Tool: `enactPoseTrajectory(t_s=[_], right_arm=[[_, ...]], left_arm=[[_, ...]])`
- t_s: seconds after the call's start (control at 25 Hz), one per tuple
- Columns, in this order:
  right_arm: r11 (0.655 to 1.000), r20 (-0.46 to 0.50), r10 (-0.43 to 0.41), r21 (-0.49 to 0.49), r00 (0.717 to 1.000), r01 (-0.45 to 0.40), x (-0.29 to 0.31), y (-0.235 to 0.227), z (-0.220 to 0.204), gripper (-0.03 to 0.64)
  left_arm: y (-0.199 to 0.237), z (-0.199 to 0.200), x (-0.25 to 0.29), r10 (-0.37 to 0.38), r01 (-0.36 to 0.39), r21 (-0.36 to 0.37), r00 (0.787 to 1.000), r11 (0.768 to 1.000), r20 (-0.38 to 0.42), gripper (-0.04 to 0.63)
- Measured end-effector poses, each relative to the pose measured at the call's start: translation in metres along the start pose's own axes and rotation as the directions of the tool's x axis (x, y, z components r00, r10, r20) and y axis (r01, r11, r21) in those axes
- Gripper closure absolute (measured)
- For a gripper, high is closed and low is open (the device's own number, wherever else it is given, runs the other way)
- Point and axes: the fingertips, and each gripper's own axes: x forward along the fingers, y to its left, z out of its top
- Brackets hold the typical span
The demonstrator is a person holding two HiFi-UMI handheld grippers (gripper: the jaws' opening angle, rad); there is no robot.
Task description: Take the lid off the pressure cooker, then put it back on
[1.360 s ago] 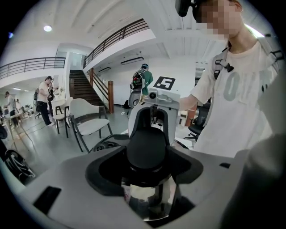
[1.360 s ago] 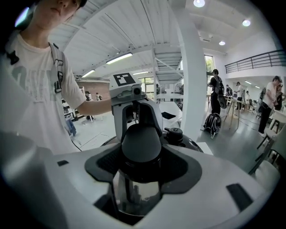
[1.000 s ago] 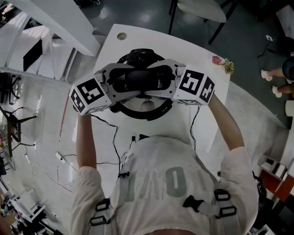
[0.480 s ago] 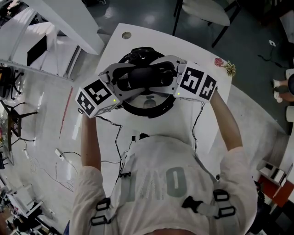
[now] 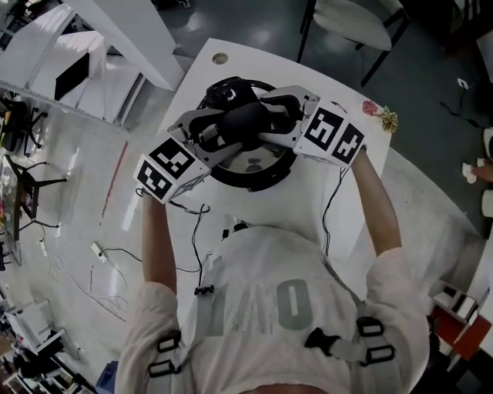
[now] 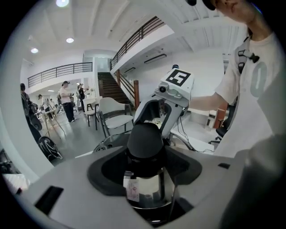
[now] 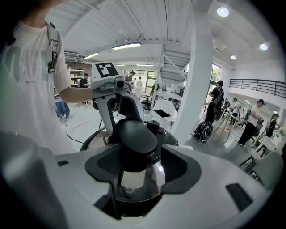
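The pressure cooker stands on the white round table. Its lid's black knob sits between both grippers, which meet over it from opposite sides. My left gripper comes in from the lower left; its jaws are closing with the knob between them. From the right, my right gripper is shut on the same knob. Shiny steel lid shows under the knob. The black valve sits behind it. Each gripper view shows the other gripper across the knob: the right gripper, the left gripper.
A small flower trinket lies at the table's right edge and a round hole at its far edge. Cables trail off the near side. A chair stands beyond the table, white desks to the left. People stand far off.
Both grippers have turned counterclockwise together around the knob: the left marker cube swung down toward me, the right one away. The lid has turned with them.
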Motion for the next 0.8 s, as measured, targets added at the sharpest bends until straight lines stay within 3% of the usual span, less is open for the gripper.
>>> enactPoseTrajectory(t_s=[0.32,0.48,0.68,0.8], right_arm=[[1.000,0.000,-0.028,-0.004,1.000,0.028,0.001,0.004,-0.001,0.365],[0.998,0.003,-0.055,0.006,0.998,0.055,-0.002,0.006,0.000,0.364],[0.992,0.171,-0.102,0.091,0.980,0.087,-0.034,0.005,0.035,0.390],[0.982,0.224,-0.184,0.088,0.957,0.168,-0.051,0.002,0.054,0.410]], left_arm=[[0.000,-0.002,0.000,0.007,-0.007,0.019,1.000,1.000,-0.001,0.337],[0.001,0.005,-0.005,0.014,-0.014,0.008,0.998,1.000,0.055,0.337],[0.005,0.021,-0.023,0.099,-0.104,0.049,0.990,0.993,0.098,0.316],[0.009,0.041,-0.042,0.184,-0.194,0.031,0.962,0.980,0.202,0.322]])
